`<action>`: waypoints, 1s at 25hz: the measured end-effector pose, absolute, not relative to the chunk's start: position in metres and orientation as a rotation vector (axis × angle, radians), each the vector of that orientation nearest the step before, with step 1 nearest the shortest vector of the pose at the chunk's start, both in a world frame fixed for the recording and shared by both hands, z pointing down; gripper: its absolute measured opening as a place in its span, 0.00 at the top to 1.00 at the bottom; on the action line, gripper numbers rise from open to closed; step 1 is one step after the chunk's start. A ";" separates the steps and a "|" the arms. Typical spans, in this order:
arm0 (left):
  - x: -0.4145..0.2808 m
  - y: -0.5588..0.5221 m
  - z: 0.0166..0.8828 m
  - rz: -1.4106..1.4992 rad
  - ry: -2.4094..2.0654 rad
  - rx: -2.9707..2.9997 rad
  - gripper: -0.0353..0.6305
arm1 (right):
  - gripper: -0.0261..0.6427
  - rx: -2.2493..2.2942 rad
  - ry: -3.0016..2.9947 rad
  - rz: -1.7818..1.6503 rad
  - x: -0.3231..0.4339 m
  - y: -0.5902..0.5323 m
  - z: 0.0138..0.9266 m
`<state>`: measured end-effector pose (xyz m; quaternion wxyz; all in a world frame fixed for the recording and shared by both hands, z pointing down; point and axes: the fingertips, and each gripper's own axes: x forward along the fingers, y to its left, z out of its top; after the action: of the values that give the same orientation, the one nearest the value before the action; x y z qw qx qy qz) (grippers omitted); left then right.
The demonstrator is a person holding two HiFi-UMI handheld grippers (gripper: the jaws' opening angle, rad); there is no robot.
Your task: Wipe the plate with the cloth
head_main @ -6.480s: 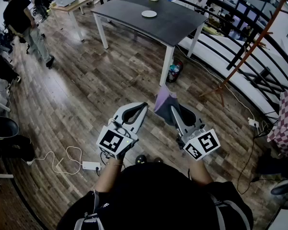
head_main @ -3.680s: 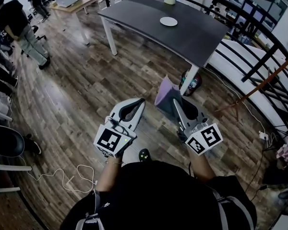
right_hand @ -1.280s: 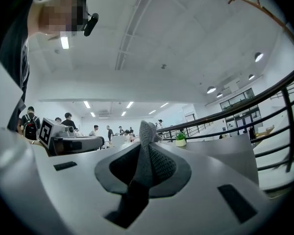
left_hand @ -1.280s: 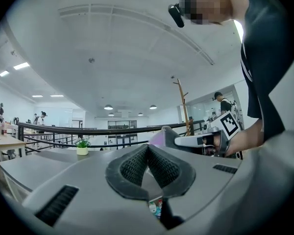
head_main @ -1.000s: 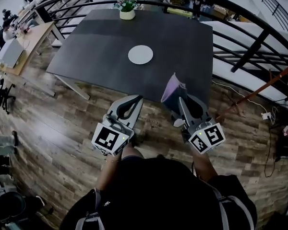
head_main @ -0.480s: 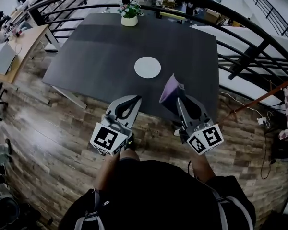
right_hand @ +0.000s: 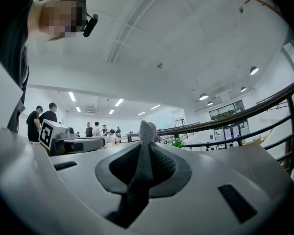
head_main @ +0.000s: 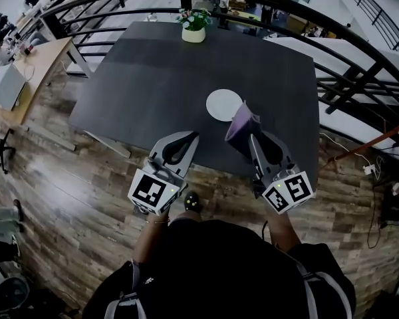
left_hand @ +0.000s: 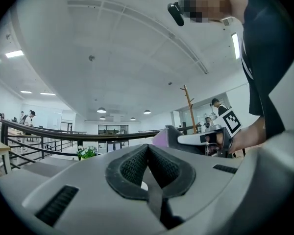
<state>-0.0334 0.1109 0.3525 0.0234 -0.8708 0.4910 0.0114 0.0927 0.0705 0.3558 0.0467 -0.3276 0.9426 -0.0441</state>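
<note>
A white plate (head_main: 224, 104) lies on the dark grey table (head_main: 146, 85), just beyond both grippers' tips in the head view. My right gripper (head_main: 251, 127) is held level over the table's near edge, shut on a purple cloth (head_main: 240, 123) that sticks up from its pads right beside the plate. In the right gripper view the cloth (right_hand: 146, 133) is pinched between the pads. My left gripper (head_main: 192, 136) hovers over the near edge, left of the plate, shut with nothing in it; its pads (left_hand: 137, 163) meet in the left gripper view.
A potted plant (head_main: 193, 29) stands at the table's far edge. A black railing (head_main: 359, 72) curves behind and to the right of the table. A light wooden desk (head_main: 26, 72) stands at the left, on wooden plank flooring (head_main: 66, 198).
The table and plate have come much closer in the head view; both grippers now reach over the table's near edge. The cloth stays clamped in the right gripper and the left stays shut.
</note>
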 end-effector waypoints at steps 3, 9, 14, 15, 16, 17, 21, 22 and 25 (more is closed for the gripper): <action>-0.055 0.099 0.353 0.021 1.499 -2.703 0.94 | 0.90 -1.024 2.866 -0.138 0.074 0.059 0.356; -0.105 0.082 0.354 -0.005 1.461 -2.677 0.94 | 0.90 -1.054 2.836 -0.134 0.031 0.038 0.354; -0.133 0.064 0.354 -0.015 1.416 -2.704 0.94 | 0.90 -1.128 2.817 -0.127 0.013 0.030 0.358; -0.135 0.060 0.354 -0.016 1.398 -2.705 0.93 | 0.90 -1.151 2.810 -0.124 0.013 0.028 0.359; -0.135 0.056 0.353 -0.016 1.379 -2.710 0.94 | 0.90 -1.175 2.803 -0.120 0.015 0.027 0.359; -0.134 0.052 0.353 -0.011 1.356 -2.718 0.94 | 0.90 -1.201 2.795 -0.115 0.017 0.025 0.359; -0.121 0.034 0.356 0.012 1.267 -2.769 0.94 | 0.90 -1.313 2.757 -0.121 0.036 0.018 0.364; -0.116 0.030 0.357 0.014 1.248 -2.783 0.94 | 0.90 -1.340 2.748 -0.121 0.042 0.017 0.364; -0.100 0.024 0.362 0.035 1.180 -2.821 0.94 | 0.90 -1.402 2.721 -0.118 0.058 0.015 0.364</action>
<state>-0.1005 0.0239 0.3615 0.0420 -0.9217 0.3854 0.0114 0.0582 0.0149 0.3639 0.0394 -0.4572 0.8876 -0.0386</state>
